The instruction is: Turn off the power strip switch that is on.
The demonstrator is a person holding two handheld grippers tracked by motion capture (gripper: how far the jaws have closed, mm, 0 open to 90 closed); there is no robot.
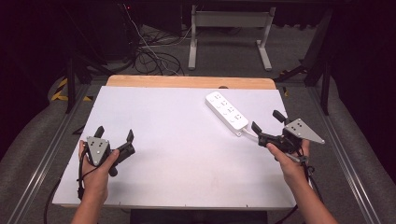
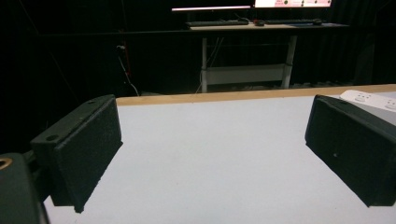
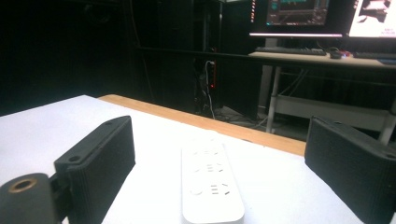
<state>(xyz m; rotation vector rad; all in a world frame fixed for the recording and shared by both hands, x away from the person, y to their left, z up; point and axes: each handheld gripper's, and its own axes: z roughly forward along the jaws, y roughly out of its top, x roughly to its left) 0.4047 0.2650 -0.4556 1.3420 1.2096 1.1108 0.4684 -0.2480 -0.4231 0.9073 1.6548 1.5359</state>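
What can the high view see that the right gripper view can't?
The high view alone takes in both hands: the left gripper, open over bare white table, the right gripper, and cables on the floor behind. The right gripper view alone catches lit monitors and a keyboard on a desk far behind, seen between its own open jaws. Both show the white power strip lying flat on the table, just ahead of the right gripper, plus the table's wooden far edge.
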